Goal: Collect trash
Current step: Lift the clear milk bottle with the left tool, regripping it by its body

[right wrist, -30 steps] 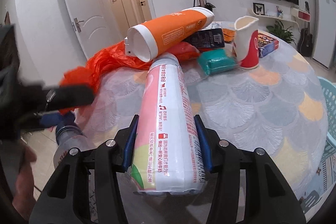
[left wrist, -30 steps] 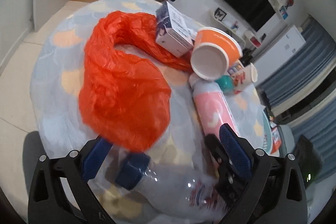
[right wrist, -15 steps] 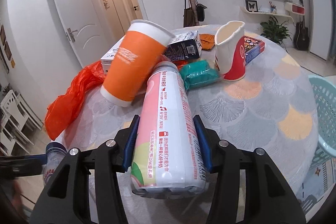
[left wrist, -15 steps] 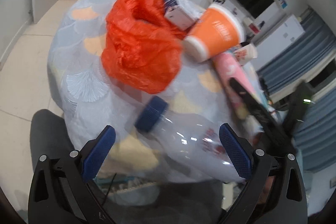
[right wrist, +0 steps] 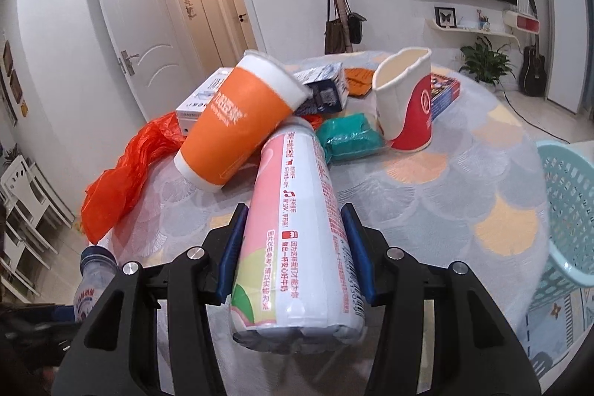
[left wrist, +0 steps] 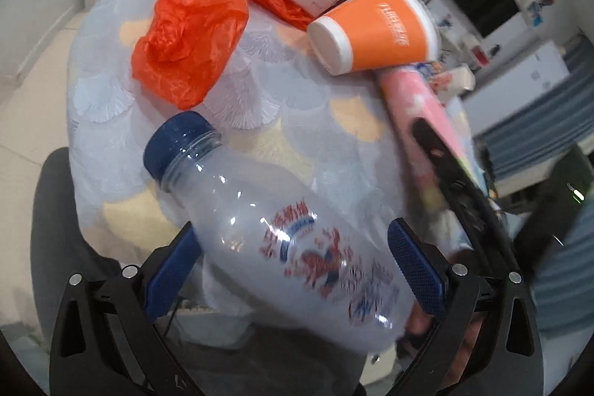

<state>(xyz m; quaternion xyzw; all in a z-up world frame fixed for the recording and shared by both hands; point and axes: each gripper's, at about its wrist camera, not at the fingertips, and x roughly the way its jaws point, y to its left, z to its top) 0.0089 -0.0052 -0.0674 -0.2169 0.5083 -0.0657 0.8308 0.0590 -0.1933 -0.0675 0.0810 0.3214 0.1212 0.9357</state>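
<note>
My left gripper (left wrist: pixel 293 260) is shut on a clear plastic bottle (left wrist: pixel 282 232) with a blue cap, held off the near edge of the round table (left wrist: pixel 260 99). My right gripper (right wrist: pixel 293 247) is shut on a pink and white bottle (right wrist: pixel 293 229), lifted over the table, with an orange paper cup (right wrist: pixel 237 121) leaning on its far end. That pink bottle (left wrist: pixel 415 110) and the orange cup (left wrist: pixel 375 28) also show in the left wrist view. An orange plastic bag (left wrist: pixel 193 28) lies on the table.
Small cartons (right wrist: pixel 319 88), a teal packet (right wrist: pixel 349 136), a red and white cup (right wrist: pixel 404 102) and a flat colourful box (right wrist: pixel 443 91) sit on the far part of the table. A light blue mesh basket (right wrist: pixel 568 210) stands at the table's right.
My left gripper has closed on the clear bottle and pulled it back off the table edge. My right gripper has raised the pink bottle, and the orange cup has tipped from lying across it to leaning base-down.
</note>
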